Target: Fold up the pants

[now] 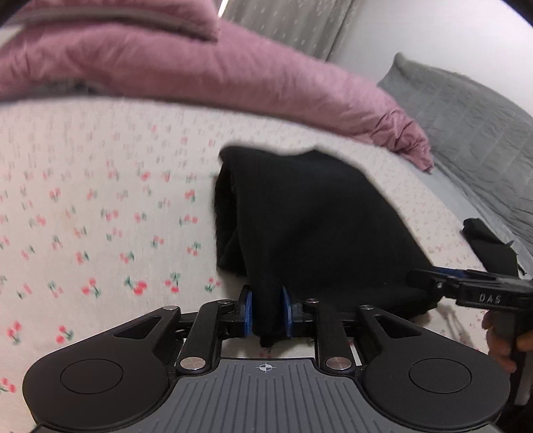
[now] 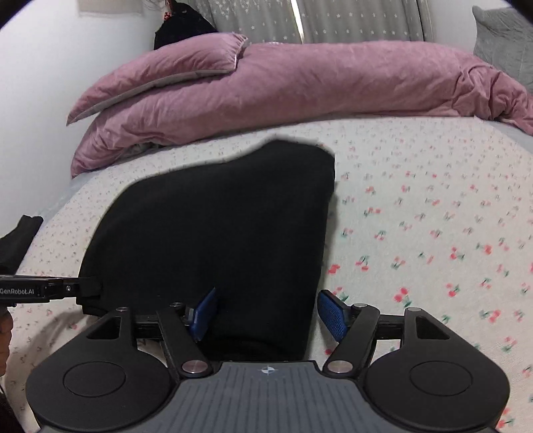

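The black pants (image 1: 299,219) lie folded in a thick bundle on the cherry-print bed sheet (image 1: 100,200). My left gripper (image 1: 266,311) is shut on the near left corner of the pants, with cloth bunched between its blue pads. In the right wrist view the pants (image 2: 216,226) fill the middle. My right gripper (image 2: 266,314) is open, its blue pads apart on either side of the near right corner of the pants. The right gripper also shows in the left wrist view (image 1: 419,278), at the pants' edge. The left gripper shows in the right wrist view (image 2: 90,288).
A pink duvet (image 2: 266,86) and pink pillow (image 2: 160,73) lie across the far side of the bed. A grey pillow (image 1: 466,110) sits at the far right. Grey star-print curtains (image 2: 333,20) hang behind. A dark cloth piece (image 1: 489,243) lies near the bed edge.
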`<state>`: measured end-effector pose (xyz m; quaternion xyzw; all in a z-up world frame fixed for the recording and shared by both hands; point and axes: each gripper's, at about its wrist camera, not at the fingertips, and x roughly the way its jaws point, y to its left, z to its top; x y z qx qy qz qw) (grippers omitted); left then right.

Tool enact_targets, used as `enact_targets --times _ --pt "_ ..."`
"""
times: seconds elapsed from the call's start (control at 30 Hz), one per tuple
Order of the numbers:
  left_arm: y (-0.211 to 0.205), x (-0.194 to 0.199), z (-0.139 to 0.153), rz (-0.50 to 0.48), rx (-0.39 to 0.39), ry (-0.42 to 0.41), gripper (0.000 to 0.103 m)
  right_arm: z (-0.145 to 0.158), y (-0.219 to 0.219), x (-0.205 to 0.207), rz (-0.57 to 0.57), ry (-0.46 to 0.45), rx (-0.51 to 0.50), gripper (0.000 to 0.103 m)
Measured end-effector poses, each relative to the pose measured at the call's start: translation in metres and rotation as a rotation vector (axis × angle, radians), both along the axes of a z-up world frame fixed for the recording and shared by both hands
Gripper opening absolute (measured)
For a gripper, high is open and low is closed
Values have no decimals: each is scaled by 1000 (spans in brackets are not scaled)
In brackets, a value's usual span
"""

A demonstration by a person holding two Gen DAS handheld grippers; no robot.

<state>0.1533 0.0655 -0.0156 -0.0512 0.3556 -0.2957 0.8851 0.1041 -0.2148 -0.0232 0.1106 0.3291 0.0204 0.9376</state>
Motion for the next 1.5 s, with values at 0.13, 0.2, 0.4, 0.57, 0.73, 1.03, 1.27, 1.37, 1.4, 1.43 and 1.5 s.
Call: enact_targets --times 0.13,0.2,0.4,0.57,0.73,1.03,1.27,1.37,1.4,1.43,1.5 --pt "0 -18 18 51 40 -59 69 17 -9 -18 -2 -59 5 78" --pt "-7 -22 26 63 92 -52 72 22 -9 -22 -16 -69 -17 82" --pt "-21 -41 45 136 184 -101 92 39 -11 -24 -62 -23 -64 92" --pt "-37 -54 41 222 255 -99 102 39 -3 -40 -127 -6 -81 100" --pt "-54 -67 27 258 358 -92 103 26 9 -48 -161 37 -118 102" --pt "-63 -79 21 294 352 -75 103 20 29 -48 -133 73 -186 102" --pt "-71 -78 13 295 372 -43 103 15 33 -42 -146 105 -212 102" --pt "-73 -78 12 300 381 -48 103 13 35 -41 -149 110 -228 102" --pt "-73 -78 12 300 381 -47 103 12 36 -42 -148 110 -233 102" --pt "-73 -78 12 300 381 -46 103 12 36 -42 -145 112 -236 102" --pt "-73 -78 11 301 383 -46 103 11 35 -42 -142 115 -236 102"
